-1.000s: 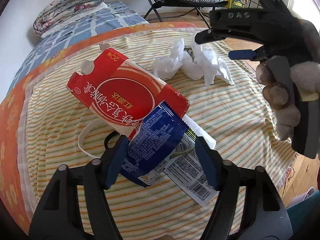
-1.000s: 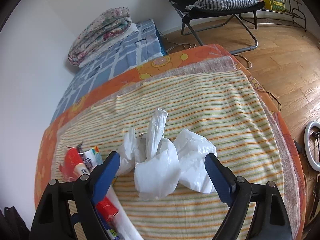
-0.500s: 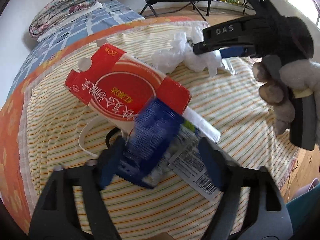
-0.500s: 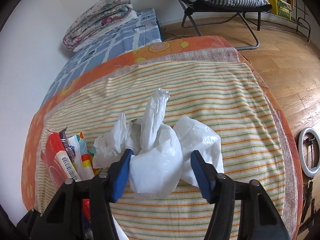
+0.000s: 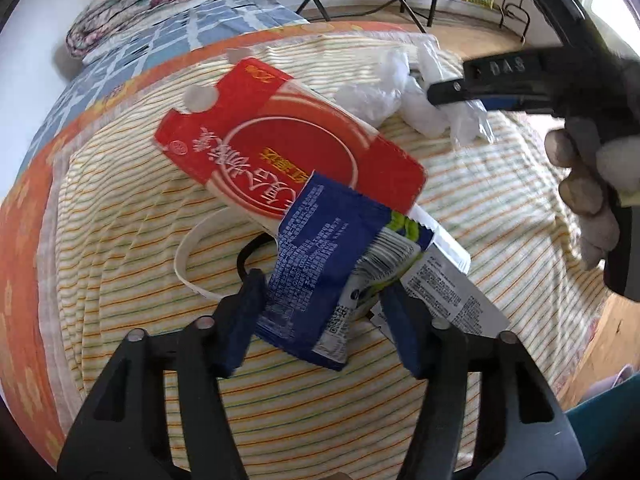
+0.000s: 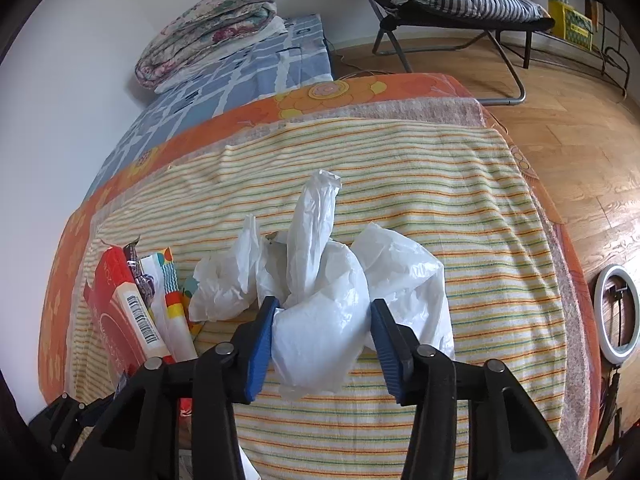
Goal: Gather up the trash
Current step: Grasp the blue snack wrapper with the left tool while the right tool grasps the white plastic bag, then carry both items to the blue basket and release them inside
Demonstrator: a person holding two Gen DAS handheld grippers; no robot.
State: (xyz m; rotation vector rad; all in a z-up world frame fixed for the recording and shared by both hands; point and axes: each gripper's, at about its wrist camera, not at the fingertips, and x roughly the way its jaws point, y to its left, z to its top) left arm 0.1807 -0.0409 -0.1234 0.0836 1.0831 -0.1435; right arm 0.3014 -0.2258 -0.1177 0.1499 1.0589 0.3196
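Note:
A pile of trash lies on the striped cloth. In the left wrist view my left gripper has its blue pads either side of a blue snack wrapper that rests on a flat red carton; the pads are at its edges. A white labelled wrapper lies under it. In the right wrist view my right gripper is closed against the sides of a crumpled white plastic bag. The bag and my right gripper also show in the left wrist view.
A white loop strap and a black cord lie under the carton. The red carton stands left of the bag. A folded quilt, a folding chair and a ring light on the wood floor surround the bed.
Both grippers have narrowed. The right pads have closed in onto the white bag. The left pads have closed toward the blue wrapper, and the left camera has moved closer over the pile.

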